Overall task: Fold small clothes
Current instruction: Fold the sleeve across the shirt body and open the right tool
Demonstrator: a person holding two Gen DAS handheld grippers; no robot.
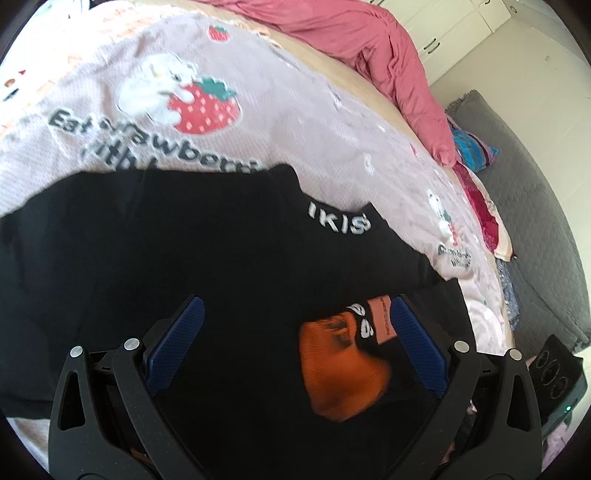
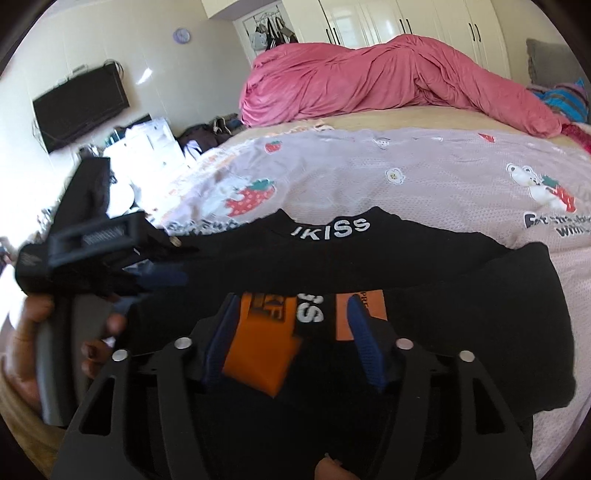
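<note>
A small black garment (image 1: 184, 251) with white "IKISS" lettering at its collar lies spread on the bed; it also shows in the right wrist view (image 2: 424, 280). An orange patch (image 1: 340, 365) and an orange tag (image 1: 382, 319) show on its near part, seen too in the right wrist view (image 2: 258, 354). My left gripper (image 1: 295, 317) is open, hovering over the garment with the orange patch between its blue pads. My right gripper (image 2: 291, 306) is open over the same orange patch. The left gripper (image 2: 162, 277) shows at the garment's left edge in the right wrist view.
The garment rests on a mauve strawberry-print blanket (image 1: 295, 110) (image 2: 406, 177) on a bed. A pink duvet (image 2: 369, 81) is heaped at the far side. White wardrobes (image 2: 406, 22) and a wall TV (image 2: 79, 107) stand beyond. A grey sofa (image 1: 535, 221) is right of the bed.
</note>
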